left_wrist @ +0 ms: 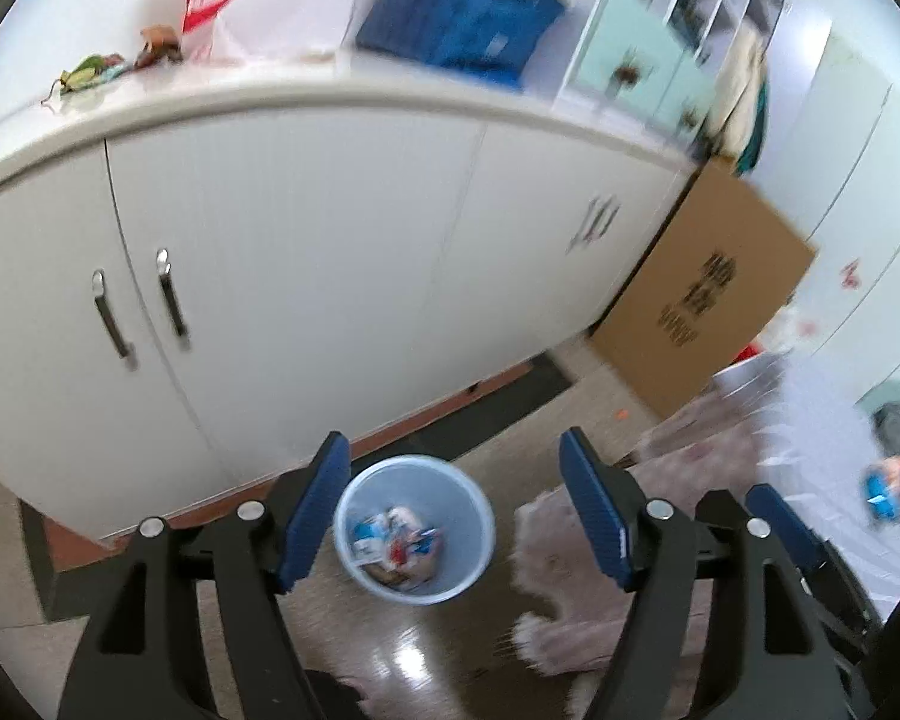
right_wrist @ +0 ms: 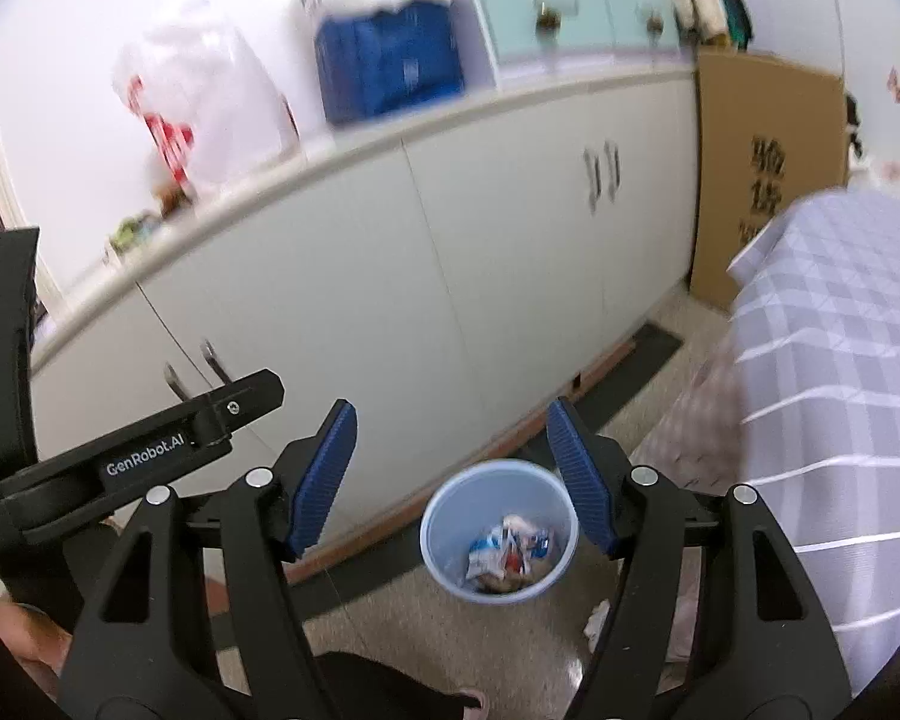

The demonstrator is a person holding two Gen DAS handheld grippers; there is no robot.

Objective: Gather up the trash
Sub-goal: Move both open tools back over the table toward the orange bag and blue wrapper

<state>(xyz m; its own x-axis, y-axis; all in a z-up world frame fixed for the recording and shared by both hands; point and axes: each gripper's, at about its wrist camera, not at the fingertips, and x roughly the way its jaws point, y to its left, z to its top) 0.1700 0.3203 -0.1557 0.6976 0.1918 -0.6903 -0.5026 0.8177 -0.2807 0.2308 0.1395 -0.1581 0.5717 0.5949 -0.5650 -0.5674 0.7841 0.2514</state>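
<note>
A pale blue trash bin (left_wrist: 413, 531) stands on the floor in front of the white cabinet, holding several crumpled wrappers (left_wrist: 399, 546). My left gripper (left_wrist: 456, 516) is open and empty, hovering above the bin. The bin also shows in the right wrist view (right_wrist: 498, 531), with wrappers (right_wrist: 507, 552) inside. My right gripper (right_wrist: 450, 474) is open and empty, above and slightly left of the bin. Loose wrappers (left_wrist: 87, 75) and a brown scrap (left_wrist: 159, 45) lie on the cabinet top at the left. A small white scrap (right_wrist: 599, 618) lies on the floor by the bed.
White cabinet (left_wrist: 306, 252) with handled doors runs across the view. On top sit a white plastic bag (right_wrist: 204, 96) and a blue pack (left_wrist: 459, 15). A cardboard box (left_wrist: 702, 294) leans at the cabinet's right end. A bed with a checked cover (right_wrist: 834, 360) is at right.
</note>
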